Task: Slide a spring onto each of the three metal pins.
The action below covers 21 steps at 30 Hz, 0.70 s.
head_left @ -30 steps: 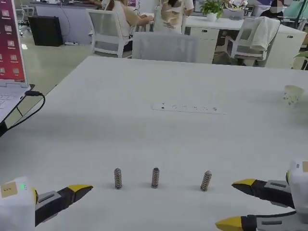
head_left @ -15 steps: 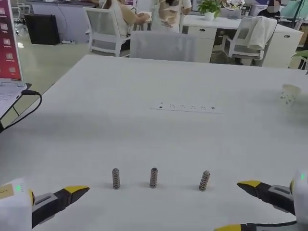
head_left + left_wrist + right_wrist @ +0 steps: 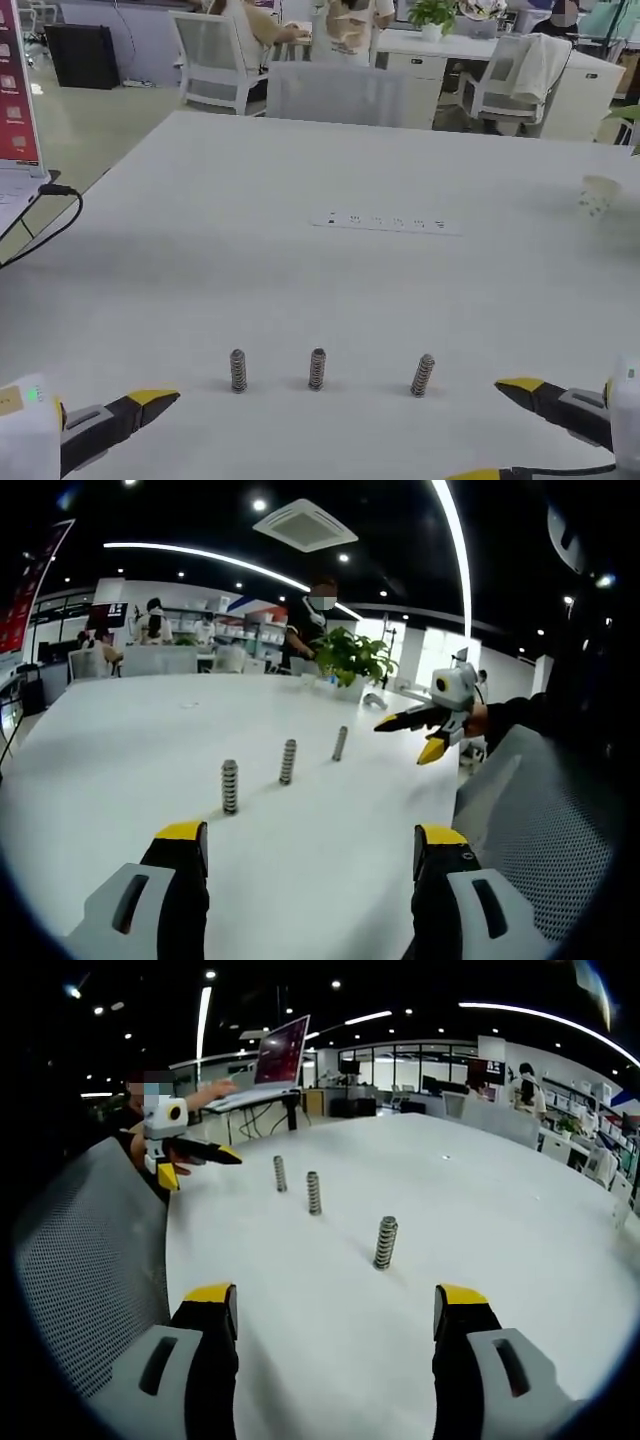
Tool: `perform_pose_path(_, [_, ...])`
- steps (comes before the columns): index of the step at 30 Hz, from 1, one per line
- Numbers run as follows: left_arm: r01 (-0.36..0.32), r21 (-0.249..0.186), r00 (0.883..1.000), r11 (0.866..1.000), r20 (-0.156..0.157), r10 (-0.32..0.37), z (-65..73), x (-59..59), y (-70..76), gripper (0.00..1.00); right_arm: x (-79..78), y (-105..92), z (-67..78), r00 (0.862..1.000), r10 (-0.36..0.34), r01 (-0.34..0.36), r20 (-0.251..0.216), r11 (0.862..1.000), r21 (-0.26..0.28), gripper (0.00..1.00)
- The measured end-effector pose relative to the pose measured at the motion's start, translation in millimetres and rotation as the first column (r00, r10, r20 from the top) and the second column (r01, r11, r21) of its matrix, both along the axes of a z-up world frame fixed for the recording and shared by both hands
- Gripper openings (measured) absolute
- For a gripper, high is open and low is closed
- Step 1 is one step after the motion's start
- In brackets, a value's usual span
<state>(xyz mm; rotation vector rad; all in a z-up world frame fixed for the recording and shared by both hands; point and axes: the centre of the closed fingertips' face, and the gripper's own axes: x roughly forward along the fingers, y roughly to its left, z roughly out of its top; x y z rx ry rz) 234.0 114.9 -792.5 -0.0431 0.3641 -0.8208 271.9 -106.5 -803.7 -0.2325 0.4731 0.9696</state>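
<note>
Three springs stand upright on metal pins in a row near the front of the white table [image 3: 330,290]: the left spring [image 3: 238,371], the middle spring [image 3: 317,369] and the right spring [image 3: 423,375]. My left gripper [image 3: 310,835] is open and empty, short of the left spring [image 3: 230,786]; one of its yellow tips [image 3: 153,398] shows at lower left. My right gripper [image 3: 497,430] is also open and empty, to the right of the row, with the right spring [image 3: 385,1243] nearest ahead of its jaws [image 3: 335,1297].
A white power strip [image 3: 385,222] lies mid-table and a paper cup [image 3: 597,196] stands at the far right. A laptop [image 3: 12,110] and its black cable [image 3: 55,215] sit off the left edge. Office chairs [image 3: 340,95] line the far side.
Both grippers have drifted slightly back toward the near edge. The three springs stand as before.
</note>
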Motion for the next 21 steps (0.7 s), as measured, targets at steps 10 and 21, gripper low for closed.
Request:
perform_pose_path(10, [-0.004, -0.001, 1.000, 1.000, -0.006, 0.004, -3.3, 1.2, 1.1, 0.81, -3.5, 2.0, -3.6, 1.000, 0.006, -0.006, -0.005, 1.000, -0.002, 0.82])
perform_pose_path(21, [-0.014, -0.003, 1.000, 1.000, -0.003, 0.014, -2.5, 4.5, 3.0, 0.81, -0.6, 3.0, -2.1, 1.000, 0.003, -0.003, -0.006, 1.000, 0.000, 0.81])
